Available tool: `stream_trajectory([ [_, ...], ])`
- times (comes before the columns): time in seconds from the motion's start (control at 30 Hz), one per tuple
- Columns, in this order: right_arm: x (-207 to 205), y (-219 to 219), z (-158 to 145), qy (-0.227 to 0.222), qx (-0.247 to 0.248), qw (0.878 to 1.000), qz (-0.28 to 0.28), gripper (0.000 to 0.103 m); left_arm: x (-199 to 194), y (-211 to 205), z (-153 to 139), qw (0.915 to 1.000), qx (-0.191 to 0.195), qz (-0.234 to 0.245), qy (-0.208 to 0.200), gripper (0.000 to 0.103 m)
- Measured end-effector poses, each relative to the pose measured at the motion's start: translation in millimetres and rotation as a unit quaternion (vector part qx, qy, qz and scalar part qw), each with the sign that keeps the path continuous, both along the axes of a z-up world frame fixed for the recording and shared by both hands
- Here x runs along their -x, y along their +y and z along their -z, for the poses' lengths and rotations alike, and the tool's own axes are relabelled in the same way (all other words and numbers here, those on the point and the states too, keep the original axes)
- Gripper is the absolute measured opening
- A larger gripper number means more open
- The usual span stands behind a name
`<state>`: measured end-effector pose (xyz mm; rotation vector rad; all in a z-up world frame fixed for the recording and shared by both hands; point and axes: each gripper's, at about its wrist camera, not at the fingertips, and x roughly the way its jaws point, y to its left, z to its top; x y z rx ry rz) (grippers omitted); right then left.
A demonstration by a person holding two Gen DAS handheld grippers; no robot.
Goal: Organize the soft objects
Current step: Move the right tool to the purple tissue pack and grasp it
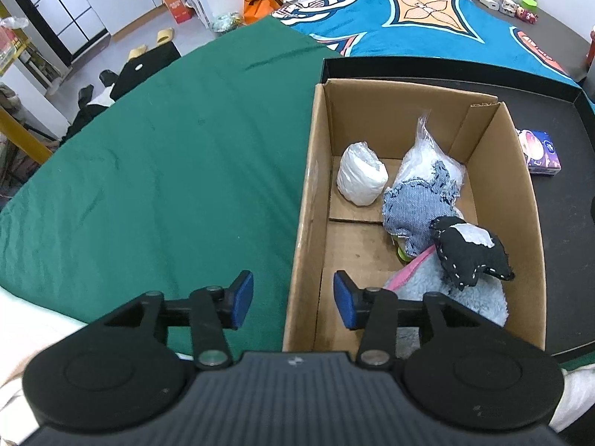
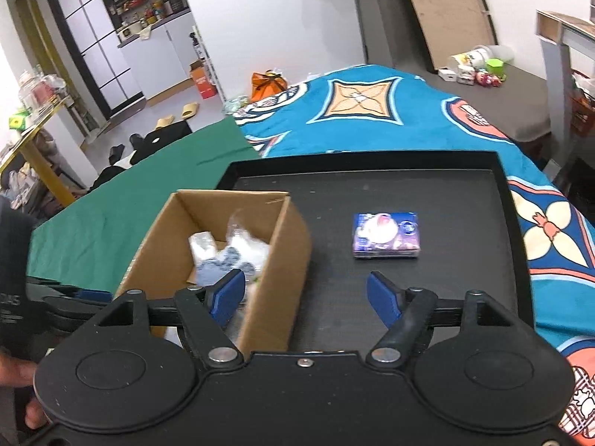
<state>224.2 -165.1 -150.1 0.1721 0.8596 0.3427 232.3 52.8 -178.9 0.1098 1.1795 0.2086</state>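
Cardboard box point(image 1: 416, 200) on the black tray point(image 2: 372, 182) holds my soft things: a white bundle point(image 1: 361, 176), denim scrap point(image 1: 420, 204) and black stuffed piece point(image 1: 469, 251). My left tool point(image 1: 293, 299) hangs released, straddling the box's near wall. My right tool point(image 2: 305, 299) is released too, above the tray, short of the tissue pack point(image 2: 385, 235).

A bed spread with a green sheet point(image 1: 148, 156) and a teal patterned blanket point(image 2: 372, 111) fills a white-walled room point(image 2: 279, 11). Beyond it – a pale floor point(image 1: 141, 26) with yellow slippers point(image 2: 187, 111), an orange bag point(image 1: 260, 0), a red-orange carton point(image 2: 202, 81) and white cabinets point(image 2: 156, 55) beside a dark-framed glass door point(image 2: 93, 37).
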Motion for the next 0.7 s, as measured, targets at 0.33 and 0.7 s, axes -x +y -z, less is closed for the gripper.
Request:
stream_trajectory([
  [0.33,-19,-20,20,0.01,0.012,1.0,0.026,0.072,-1,-8,-4,0.9997,-0.019,0.005,-0.012,0.055],
  [0.7,-47,-34,40,0.014,0.025,0.999,0.046,0.087,-11,-14,2,0.9992,-0.038,-0.007,-0.005,0.056],
])
